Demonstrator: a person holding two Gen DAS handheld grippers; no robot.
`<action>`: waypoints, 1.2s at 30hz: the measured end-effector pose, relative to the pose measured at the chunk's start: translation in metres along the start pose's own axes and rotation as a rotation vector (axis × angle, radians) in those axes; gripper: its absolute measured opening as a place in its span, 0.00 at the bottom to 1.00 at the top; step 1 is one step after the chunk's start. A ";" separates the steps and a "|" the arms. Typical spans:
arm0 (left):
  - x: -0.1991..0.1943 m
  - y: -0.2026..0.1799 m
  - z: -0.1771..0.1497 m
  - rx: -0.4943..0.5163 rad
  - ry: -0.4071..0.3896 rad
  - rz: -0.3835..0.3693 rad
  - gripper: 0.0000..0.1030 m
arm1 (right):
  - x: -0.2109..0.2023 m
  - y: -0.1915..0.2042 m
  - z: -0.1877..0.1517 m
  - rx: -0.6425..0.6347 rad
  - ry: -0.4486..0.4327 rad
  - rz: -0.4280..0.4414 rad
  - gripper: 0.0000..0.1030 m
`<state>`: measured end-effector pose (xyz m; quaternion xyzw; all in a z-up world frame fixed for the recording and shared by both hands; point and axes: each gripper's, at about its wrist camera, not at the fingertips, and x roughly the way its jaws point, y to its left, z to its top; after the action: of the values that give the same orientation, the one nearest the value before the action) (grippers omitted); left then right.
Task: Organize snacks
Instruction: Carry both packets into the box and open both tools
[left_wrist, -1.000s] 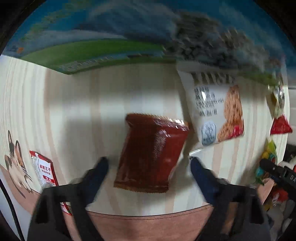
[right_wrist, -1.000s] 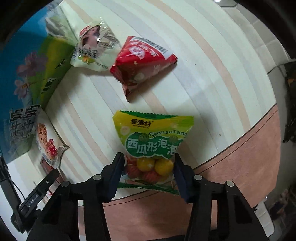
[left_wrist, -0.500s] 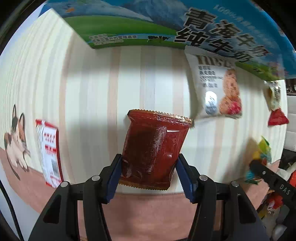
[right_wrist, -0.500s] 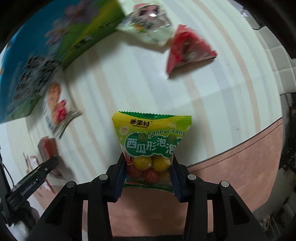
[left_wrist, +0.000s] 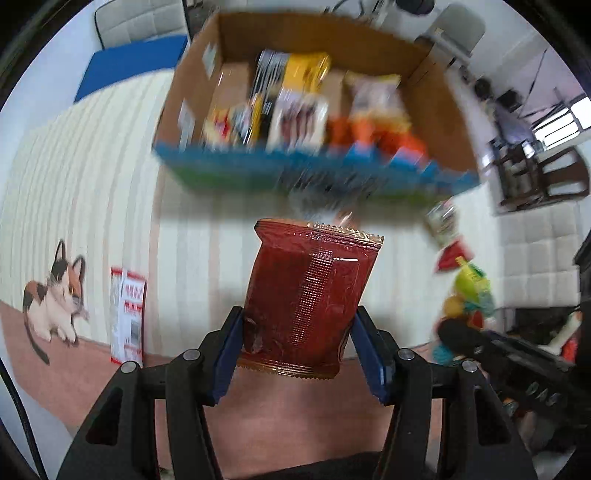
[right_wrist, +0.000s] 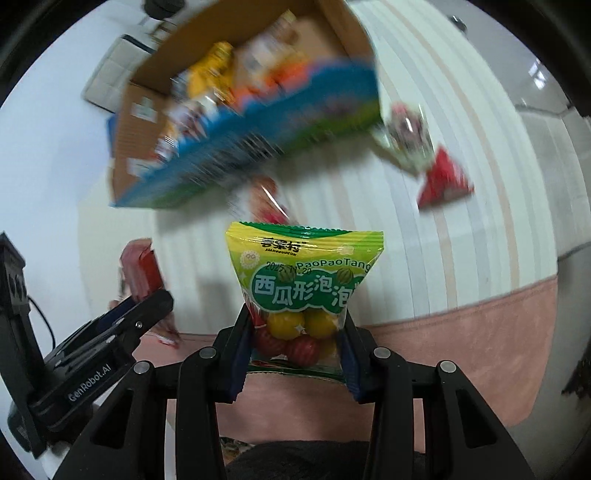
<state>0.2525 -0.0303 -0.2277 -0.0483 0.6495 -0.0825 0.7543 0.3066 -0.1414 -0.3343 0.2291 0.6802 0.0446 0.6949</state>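
Note:
My left gripper (left_wrist: 297, 341) is shut on a dark red snack packet (left_wrist: 308, 295) and holds it upright above the striped table. My right gripper (right_wrist: 295, 343) is shut on a green and yellow bubble-gum bag (right_wrist: 304, 284), also lifted off the table. A cardboard box (left_wrist: 439, 99) with a blue and green front stands at the back, holding several snack packs; it also shows in the right wrist view (right_wrist: 258, 122). The right gripper with its bag appears at the right of the left wrist view (left_wrist: 469, 295).
On the table lie a red and white packet (left_wrist: 127, 314) at the left, a red triangular packet (right_wrist: 443, 181) and a clear printed packet (right_wrist: 406, 140) at the right. A cat picture (left_wrist: 51, 299) marks the mat's left. Chairs stand beyond the table.
Both grippers have risen and tilted up with their packets, so the box's open top is now in view. The left gripper closed on the red packet a second ago.

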 end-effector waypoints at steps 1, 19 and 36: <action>-0.003 -0.007 0.017 0.008 -0.018 0.012 0.53 | -0.018 -0.002 0.012 -0.029 -0.019 0.003 0.43; 0.035 0.006 0.220 0.025 -0.033 0.177 0.54 | -0.061 0.015 0.228 -0.133 -0.141 -0.215 0.43; 0.104 0.047 0.293 -0.037 0.179 0.177 0.55 | 0.000 0.006 0.308 -0.063 -0.060 -0.263 0.44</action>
<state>0.5600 -0.0134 -0.2930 0.0031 0.7173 -0.0074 0.6968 0.6056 -0.2156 -0.3411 0.1170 0.6814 -0.0324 0.7218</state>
